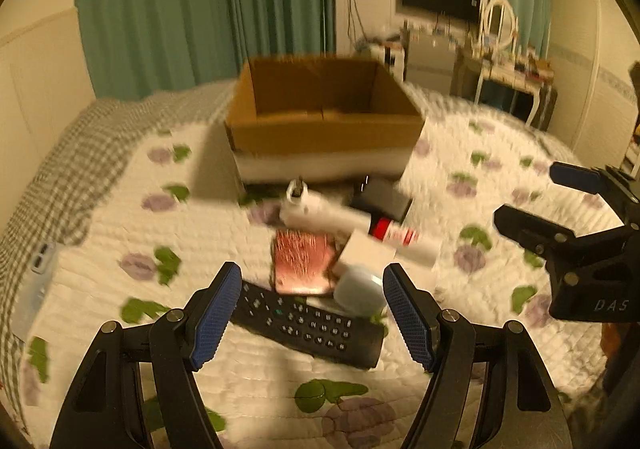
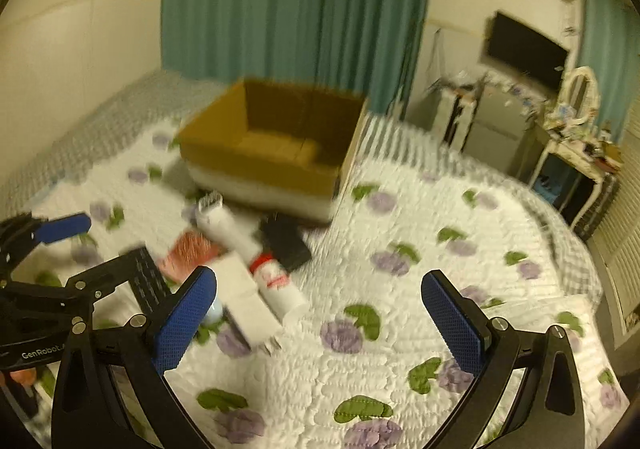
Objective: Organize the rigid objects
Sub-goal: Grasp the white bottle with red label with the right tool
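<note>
An open brown cardboard box [image 1: 320, 125] stands on the bed, also in the right wrist view [image 2: 256, 165]. In front of it lies a pile: a black remote [image 1: 312, 323], a pink glittery case [image 1: 302, 263], a white trimmer [image 1: 320, 209], a white tube with red label [image 1: 400, 237], a white box [image 1: 370, 249], a pale round case [image 1: 358, 289] and a black wallet [image 1: 380, 199]. My left gripper [image 1: 312, 313] is open just above the remote. My right gripper [image 2: 320, 313] is open and empty over the quilt, right of the tube [image 2: 276, 281].
A floral quilt [image 2: 400, 249] covers the bed, with a checked blanket [image 1: 72, 165] at the left. Teal curtains, a cluttered white desk [image 2: 572, 145] and a wall screen [image 2: 524, 49] stand behind. A grey device [image 1: 40, 261] lies at the bed's left edge.
</note>
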Demonstrator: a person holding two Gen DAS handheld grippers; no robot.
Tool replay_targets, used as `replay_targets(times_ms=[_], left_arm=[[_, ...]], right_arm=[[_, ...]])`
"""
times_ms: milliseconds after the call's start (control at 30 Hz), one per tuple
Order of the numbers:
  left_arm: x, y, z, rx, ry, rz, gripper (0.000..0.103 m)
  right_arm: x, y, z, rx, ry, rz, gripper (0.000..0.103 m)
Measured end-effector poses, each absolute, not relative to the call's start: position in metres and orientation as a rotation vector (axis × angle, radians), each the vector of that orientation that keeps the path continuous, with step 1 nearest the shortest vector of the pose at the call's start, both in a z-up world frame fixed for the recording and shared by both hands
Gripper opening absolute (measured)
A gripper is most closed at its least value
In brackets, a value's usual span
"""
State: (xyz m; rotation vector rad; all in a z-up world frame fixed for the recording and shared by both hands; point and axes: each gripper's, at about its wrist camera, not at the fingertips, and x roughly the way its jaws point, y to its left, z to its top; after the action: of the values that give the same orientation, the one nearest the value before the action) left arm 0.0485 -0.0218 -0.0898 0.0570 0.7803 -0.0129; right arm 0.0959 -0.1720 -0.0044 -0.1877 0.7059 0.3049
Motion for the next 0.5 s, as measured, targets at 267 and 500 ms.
replay_targets(times_ms=[267,500], left_arm=[[0.072,-0.019,-0.117,0.062,0.882,0.045,0.076],[0.090,-0.036,-0.139,0.108,0.953,0.012,0.076]], right_arm=[[0.160,-0.155,-0.070,-0.253,0.901,0.444,0.080],[0.194,-0.142,-0.117,-0.256,1.013,0.550,0.062]])
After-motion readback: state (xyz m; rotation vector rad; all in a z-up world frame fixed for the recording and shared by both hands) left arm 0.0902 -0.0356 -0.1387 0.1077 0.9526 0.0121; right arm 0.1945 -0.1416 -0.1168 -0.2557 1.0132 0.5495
